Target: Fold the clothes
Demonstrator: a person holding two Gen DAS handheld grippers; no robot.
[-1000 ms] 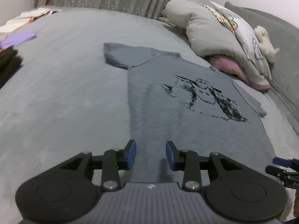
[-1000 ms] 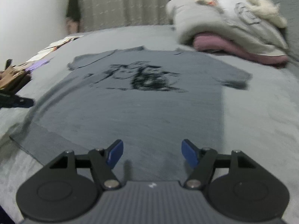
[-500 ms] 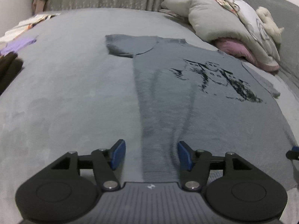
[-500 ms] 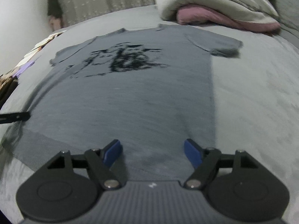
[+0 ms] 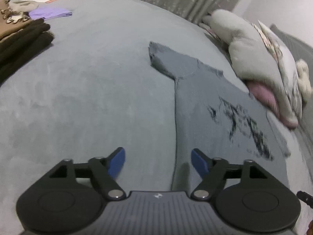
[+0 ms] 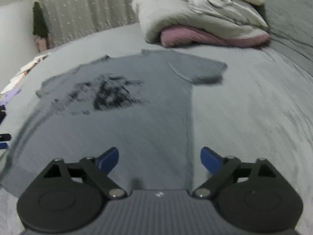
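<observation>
My left fingers and right fingers, just spread and empty, each straddle a side edge of the shirt; its length runs ahead.

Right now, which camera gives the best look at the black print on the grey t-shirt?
The right wrist view: the print sits near the middle of the t-shirt, facing the camera. The left wrist view shows it off to the right, skewed and blurred.

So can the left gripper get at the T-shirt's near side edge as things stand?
Probably yes: the left gripper is open, and the T-shirt edge runs between its fingers, with nothing lying over it.
</observation>
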